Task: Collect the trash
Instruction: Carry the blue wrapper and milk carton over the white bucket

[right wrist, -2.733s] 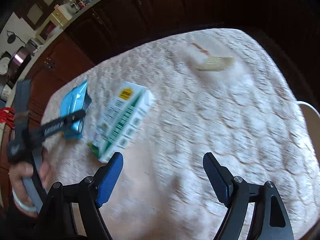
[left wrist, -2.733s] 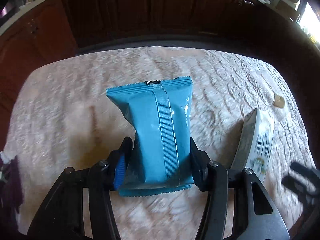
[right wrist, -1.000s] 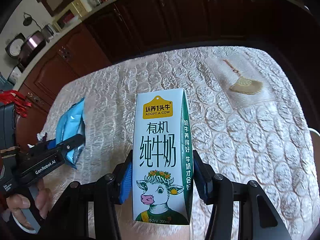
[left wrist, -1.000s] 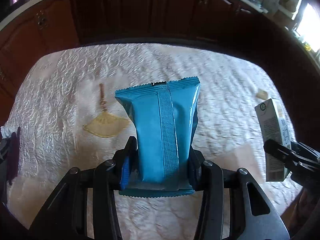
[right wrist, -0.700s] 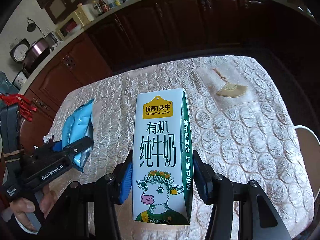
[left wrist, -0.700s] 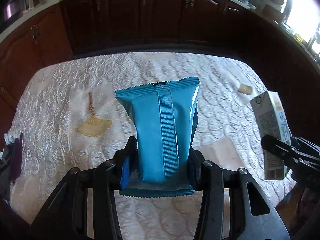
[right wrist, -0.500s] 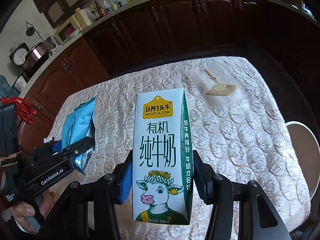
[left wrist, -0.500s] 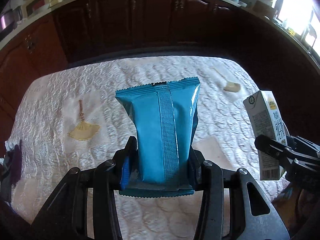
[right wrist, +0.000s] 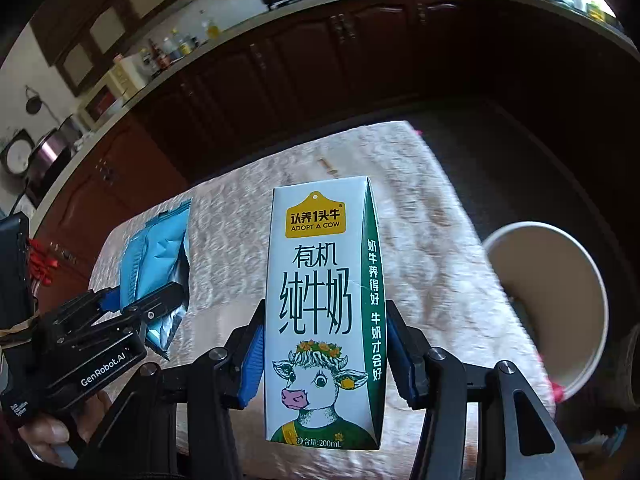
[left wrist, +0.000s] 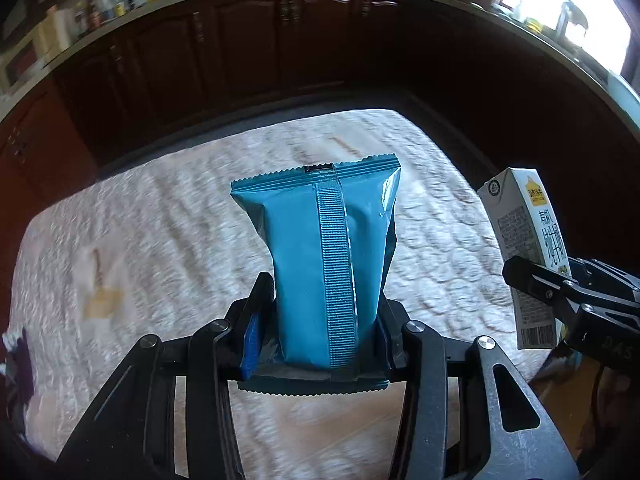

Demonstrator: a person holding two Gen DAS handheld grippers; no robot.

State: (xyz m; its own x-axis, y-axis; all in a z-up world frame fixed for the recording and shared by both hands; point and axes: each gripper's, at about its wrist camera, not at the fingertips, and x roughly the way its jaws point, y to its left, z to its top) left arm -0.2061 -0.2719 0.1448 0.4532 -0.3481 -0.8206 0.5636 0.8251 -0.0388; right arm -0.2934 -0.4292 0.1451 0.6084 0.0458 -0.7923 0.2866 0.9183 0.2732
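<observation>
My left gripper [left wrist: 320,320] is shut on a blue snack wrapper [left wrist: 324,256], which stands upright above the quilted table cover [left wrist: 160,232]. In the right wrist view the same wrapper [right wrist: 156,264] shows at the left, in the left gripper [right wrist: 144,304]. A white and green milk carton [right wrist: 324,308] with a cow picture stands upright between the blue pads of my right gripper [right wrist: 324,356], which is shut on it. That carton [left wrist: 524,248] also appears at the right edge of the left wrist view. A white round bin [right wrist: 548,304] stands open beyond the table's right edge.
A small tan fan shape [left wrist: 100,300] lies on the cover at the left. Dark wooden cabinets [left wrist: 260,48] run behind the table, with bottles and pots on the counter above. A hand [right wrist: 52,432] holds the left gripper's handle at the lower left.
Both grippers have swung right and lifted with their loads. The tan fan shape slid left in view, and the white bin has come into the right wrist view.
</observation>
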